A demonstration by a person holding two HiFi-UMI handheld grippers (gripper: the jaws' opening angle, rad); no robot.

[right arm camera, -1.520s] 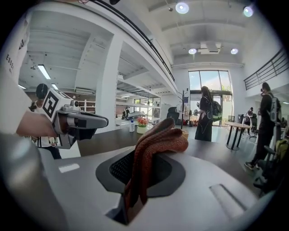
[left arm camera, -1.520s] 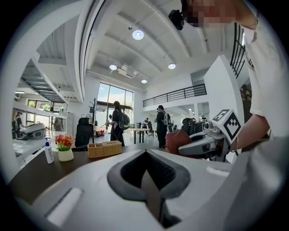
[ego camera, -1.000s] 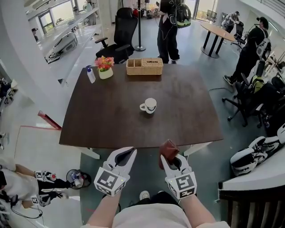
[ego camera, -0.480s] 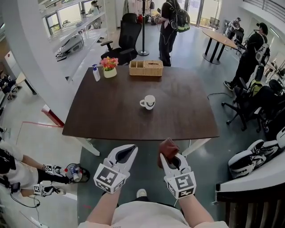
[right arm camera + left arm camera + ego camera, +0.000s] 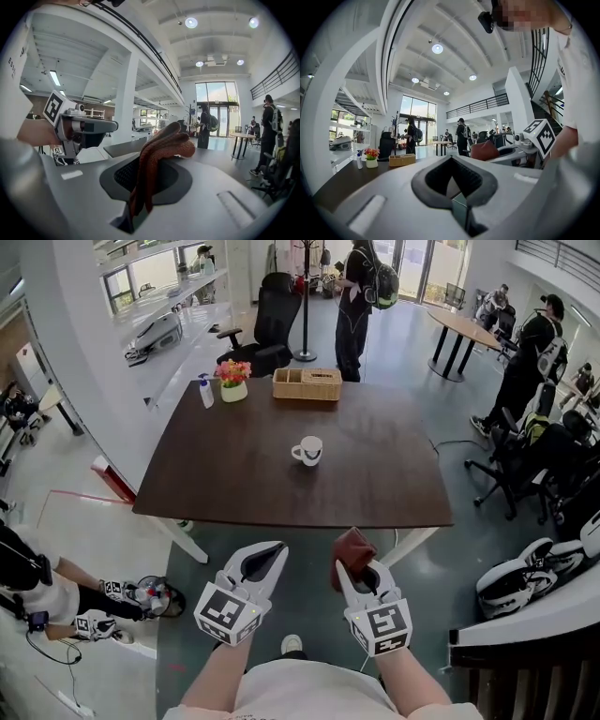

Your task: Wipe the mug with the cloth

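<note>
A white mug [image 5: 308,451] stands upright near the middle of the dark brown table [image 5: 234,484], handle to the left. My right gripper [image 5: 357,567] is shut on a rust-brown cloth [image 5: 352,549], which bunches above the jaws [image 5: 161,145]. My left gripper [image 5: 265,560] is shut with nothing in it. Both grippers hover over the floor in front of the table's near edge, well short of the mug. In the left gripper view the cloth [image 5: 484,151] shows to the right, and the mug is hidden.
At the table's far end sit a wicker basket [image 5: 307,383], a flower pot [image 5: 233,379] and a spray bottle [image 5: 205,391]. A black office chair [image 5: 267,320] stands behind. People stand beyond the table and at right; a person crouches at lower left.
The view has drawn back a little: the table and mug sit slightly farther up. Both grippers hold the same pose, cloth still clamped in the right one.
</note>
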